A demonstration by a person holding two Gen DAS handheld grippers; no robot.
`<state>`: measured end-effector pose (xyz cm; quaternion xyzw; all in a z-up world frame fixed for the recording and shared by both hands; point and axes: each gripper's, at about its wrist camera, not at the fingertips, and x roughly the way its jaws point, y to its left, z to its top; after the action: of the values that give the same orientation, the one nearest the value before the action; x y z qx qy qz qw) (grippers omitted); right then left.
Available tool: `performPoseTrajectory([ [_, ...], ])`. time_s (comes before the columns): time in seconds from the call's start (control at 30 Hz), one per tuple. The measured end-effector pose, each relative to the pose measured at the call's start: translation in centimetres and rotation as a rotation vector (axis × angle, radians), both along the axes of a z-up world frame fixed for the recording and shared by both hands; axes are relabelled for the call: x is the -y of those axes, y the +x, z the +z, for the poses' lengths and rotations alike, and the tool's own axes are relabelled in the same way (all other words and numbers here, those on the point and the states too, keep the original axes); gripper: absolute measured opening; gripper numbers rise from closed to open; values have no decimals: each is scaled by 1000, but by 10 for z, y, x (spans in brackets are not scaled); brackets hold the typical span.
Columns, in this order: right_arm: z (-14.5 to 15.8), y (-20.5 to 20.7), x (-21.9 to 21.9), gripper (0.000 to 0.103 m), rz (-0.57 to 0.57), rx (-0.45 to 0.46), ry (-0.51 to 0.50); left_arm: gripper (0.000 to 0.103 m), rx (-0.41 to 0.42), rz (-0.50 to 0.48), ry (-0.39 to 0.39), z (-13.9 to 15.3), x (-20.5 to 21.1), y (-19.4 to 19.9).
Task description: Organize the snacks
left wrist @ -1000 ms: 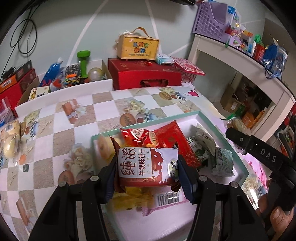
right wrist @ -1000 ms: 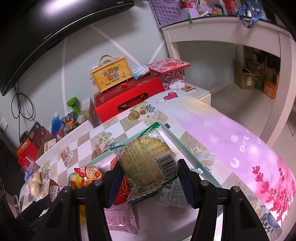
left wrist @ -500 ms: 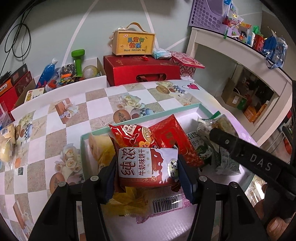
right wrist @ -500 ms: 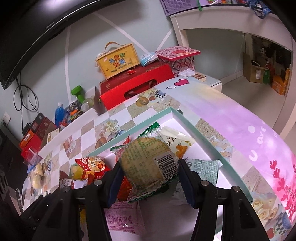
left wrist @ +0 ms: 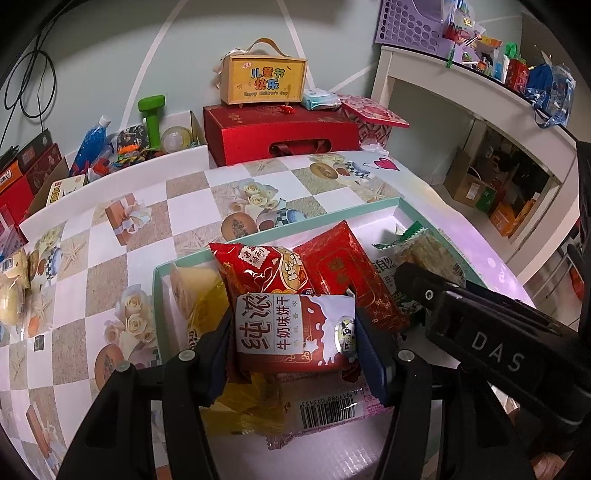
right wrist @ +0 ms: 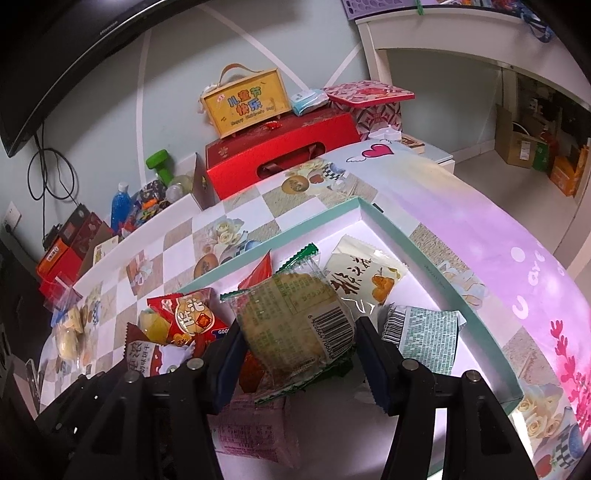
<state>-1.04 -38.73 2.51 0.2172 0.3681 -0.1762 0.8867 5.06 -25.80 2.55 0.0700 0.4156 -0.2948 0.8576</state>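
Biscuit packet (left wrist: 295, 332) in left tool (left wrist: 295, 354)

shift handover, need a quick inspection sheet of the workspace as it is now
surface: checkered tablecloth, pink at the right end.
job's things: teal-rimmed tray holds mixed snack packs.
clutter: red gift box, yellow handled box, green dumbbell, blue bottle behind the table.
grippers: left tongs shut on the milk biscuit pack; right tongs around the green-edged pastry pack, jaws just been opening, pads still touching.
cables: black wires on the wall.
surroundings: white shelf, purple basket.
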Motion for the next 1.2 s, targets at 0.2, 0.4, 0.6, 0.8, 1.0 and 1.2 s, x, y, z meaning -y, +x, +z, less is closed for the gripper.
performPoseTrajectory([
  [0.2,-1,1,-1,63,4,-12,2,66,-5,4,16,2,0,0],
  [0.4,0,0,1,66,-1,-15,11,67,16,7,19,9,-3,-3],
  [0.6,1,-1,2,69,-2,-21,18,67,18,20,25,14,-8,-2],
  [0.8,6,-2,2,76,-3,-8,13,67,15,48,25,19,-18,1],
  [1.0,8,-3,3,79,-9,-5,17,67,4,97,23,21,-31,8],
  [1.2,5,-2,1,87,-4,-16,16,67,-20,159,0,23,-50,17],
])
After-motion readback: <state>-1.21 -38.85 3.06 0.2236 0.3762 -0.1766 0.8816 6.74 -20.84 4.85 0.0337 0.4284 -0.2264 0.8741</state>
